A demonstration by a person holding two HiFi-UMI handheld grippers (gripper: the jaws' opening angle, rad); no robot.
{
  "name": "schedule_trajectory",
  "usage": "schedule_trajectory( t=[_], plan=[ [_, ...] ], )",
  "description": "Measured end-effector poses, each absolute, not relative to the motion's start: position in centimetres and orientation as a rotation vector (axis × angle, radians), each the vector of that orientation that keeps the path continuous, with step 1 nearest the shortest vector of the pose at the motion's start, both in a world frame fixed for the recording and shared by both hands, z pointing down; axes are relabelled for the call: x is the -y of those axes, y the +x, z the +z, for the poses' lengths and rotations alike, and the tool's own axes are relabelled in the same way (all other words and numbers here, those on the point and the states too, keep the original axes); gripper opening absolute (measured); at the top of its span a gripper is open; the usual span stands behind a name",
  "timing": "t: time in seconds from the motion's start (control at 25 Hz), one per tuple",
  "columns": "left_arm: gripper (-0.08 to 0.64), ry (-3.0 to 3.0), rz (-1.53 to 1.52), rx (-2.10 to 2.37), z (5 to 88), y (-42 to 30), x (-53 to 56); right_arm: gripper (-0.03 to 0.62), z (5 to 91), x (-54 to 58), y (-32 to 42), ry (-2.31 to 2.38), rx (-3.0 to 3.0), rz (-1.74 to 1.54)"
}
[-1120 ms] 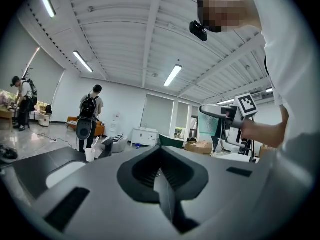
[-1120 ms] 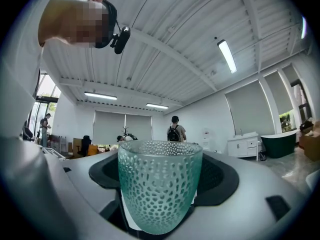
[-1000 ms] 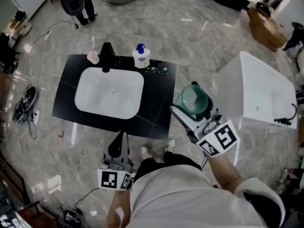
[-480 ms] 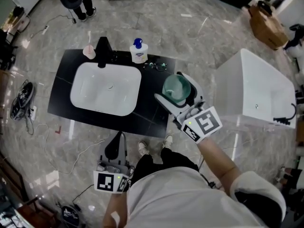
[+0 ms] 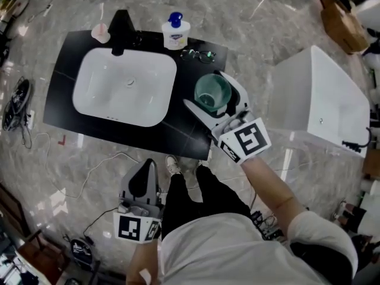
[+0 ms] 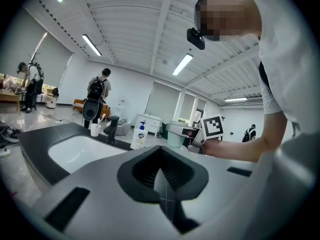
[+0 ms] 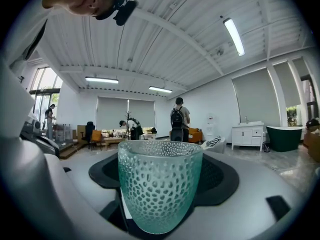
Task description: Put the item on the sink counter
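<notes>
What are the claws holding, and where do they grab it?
The right claw grips the green bumpy glass cup by its sides, one jaw on each side. The left claw is shut and holds nothing.

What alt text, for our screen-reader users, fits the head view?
From above, the right gripper holds a green glass cup over the right end of a black sink counter, beside its white basin. The left gripper hangs shut and empty; a soap bottle and eyeglasses sit at the counter's back.
</notes>
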State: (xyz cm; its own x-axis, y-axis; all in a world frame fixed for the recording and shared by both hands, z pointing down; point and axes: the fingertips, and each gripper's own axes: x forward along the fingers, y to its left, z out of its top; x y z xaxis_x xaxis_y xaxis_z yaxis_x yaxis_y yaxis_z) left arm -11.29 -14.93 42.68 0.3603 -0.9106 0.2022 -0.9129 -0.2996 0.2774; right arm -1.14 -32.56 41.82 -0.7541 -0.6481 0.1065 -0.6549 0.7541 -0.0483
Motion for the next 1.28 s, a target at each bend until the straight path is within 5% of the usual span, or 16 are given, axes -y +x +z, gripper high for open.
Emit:
schedule_trajectory(
  t=[1.28],
  plan=[
    [0.0, 2.17, -0.03, 1.554, 50.7, -11.3, 13.4, 0.412, 58.1, 37.2, -4.7, 1.116, 2.681, 0.172]
  ],
)
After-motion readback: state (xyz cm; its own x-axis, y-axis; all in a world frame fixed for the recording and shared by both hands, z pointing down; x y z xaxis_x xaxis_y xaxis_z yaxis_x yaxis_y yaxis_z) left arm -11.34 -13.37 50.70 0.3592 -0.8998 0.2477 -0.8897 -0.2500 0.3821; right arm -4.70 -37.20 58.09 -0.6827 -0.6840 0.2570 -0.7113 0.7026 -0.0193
